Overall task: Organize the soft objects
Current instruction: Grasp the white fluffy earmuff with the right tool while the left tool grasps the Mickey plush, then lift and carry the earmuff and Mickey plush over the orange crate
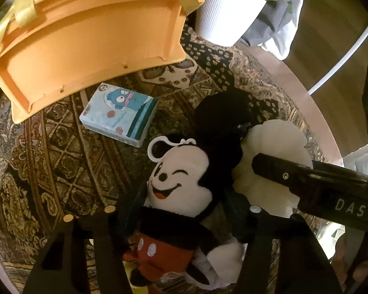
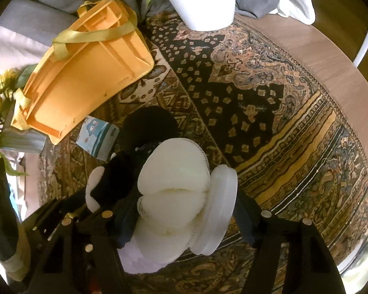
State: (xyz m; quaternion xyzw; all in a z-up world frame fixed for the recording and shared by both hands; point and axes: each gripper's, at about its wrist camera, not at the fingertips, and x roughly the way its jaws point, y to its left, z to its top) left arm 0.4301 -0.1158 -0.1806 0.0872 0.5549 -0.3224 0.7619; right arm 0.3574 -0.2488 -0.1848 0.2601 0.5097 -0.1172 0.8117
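My left gripper (image 1: 181,210) is shut on a Mickey Mouse plush (image 1: 181,176), its fingers at the plush's neck and head, above the patterned mat. My right gripper (image 2: 181,210) is shut on a white mesh bath sponge (image 2: 176,183); it also shows in the left wrist view (image 1: 269,171) right beside the plush, with the right gripper's finger (image 1: 294,174) over it. The plush's black ear and white hand (image 2: 95,188) show left of the sponge. An orange basket (image 1: 90,39) with yellow-green ribbon handles lies tipped on its side at the back left; it also shows in the right wrist view (image 2: 85,73).
A light blue tissue pack (image 1: 120,117) lies on the mat in front of the basket. A white ribbed plant pot (image 1: 228,12) stands at the back. The patterned mat (image 2: 269,112) covers a round wooden table (image 2: 331,56). Grey cloth lies behind; sunflowers (image 2: 0,105) at left.
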